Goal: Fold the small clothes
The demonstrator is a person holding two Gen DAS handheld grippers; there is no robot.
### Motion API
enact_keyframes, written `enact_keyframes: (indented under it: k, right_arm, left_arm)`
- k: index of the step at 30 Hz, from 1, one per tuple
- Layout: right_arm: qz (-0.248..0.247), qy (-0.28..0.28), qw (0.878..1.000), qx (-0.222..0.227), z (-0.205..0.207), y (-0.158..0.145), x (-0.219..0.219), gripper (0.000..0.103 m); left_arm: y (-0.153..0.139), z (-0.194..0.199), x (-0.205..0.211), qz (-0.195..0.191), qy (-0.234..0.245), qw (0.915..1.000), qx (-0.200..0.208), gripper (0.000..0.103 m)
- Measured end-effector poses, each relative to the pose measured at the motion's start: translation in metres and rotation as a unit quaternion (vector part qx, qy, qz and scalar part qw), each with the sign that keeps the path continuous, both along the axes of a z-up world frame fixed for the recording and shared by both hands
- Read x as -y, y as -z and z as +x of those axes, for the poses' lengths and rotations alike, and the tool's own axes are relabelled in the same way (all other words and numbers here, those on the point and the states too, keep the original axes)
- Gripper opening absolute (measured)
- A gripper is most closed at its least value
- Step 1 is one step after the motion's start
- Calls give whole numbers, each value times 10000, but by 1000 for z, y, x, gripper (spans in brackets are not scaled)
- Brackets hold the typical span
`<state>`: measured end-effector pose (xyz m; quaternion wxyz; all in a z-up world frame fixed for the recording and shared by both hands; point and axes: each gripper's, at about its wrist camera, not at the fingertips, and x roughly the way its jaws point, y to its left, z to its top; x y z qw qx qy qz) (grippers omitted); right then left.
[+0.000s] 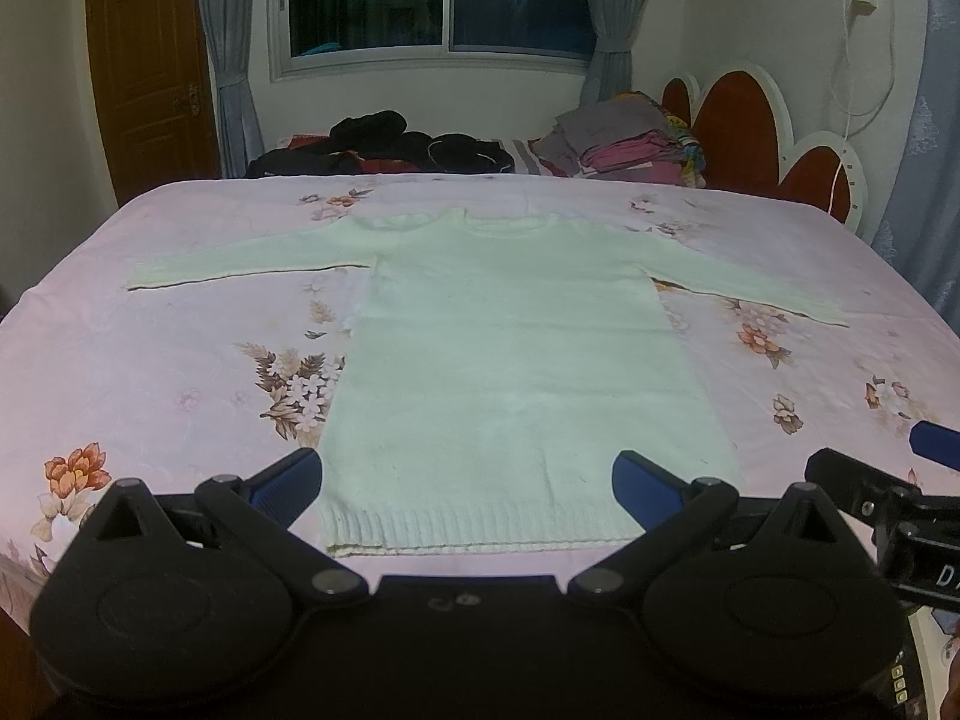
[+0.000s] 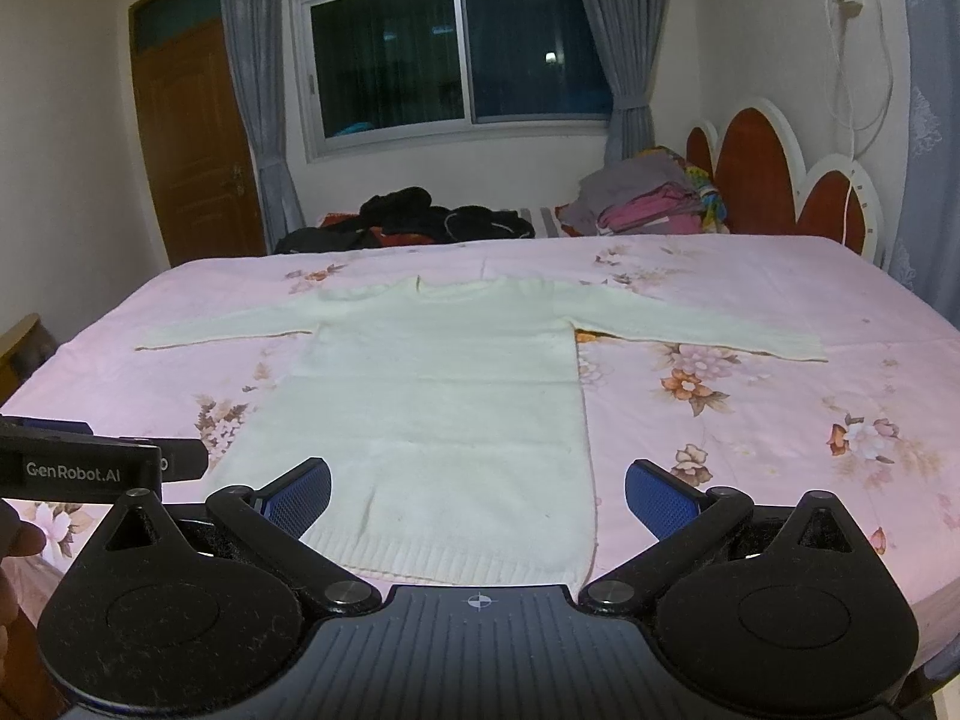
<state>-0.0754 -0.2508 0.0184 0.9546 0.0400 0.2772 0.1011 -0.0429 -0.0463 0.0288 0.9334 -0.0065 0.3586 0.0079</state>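
A pale cream knit sweater lies flat on the pink floral bed sheet, hem toward me, collar far, both sleeves spread out sideways. It also shows in the right wrist view. My left gripper is open and empty, its blue pads just above the hem, near the hem's two corners. My right gripper is open and empty, over the hem's right part. The right gripper's fingers show at the left view's right edge; the left gripper's body shows at the right view's left edge.
A pile of dark clothes and a stack of folded coloured clothes lie at the far side of the bed. A red and white headboard is at the right. A window and a wooden door are behind.
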Motion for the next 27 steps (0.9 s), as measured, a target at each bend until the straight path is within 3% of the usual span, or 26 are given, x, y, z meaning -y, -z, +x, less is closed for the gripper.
enact_keyframes:
  k: [20, 27]
  right_arm:
    - [-153, 110, 9997, 173, 28, -1, 7, 103]
    - [291, 261, 9991, -142, 52, 11, 10, 103]
  left_arm:
    - [3, 33, -4, 72, 77, 9999, -60, 103]
    - [9, 64, -9, 119, 186, 9997, -104, 103]
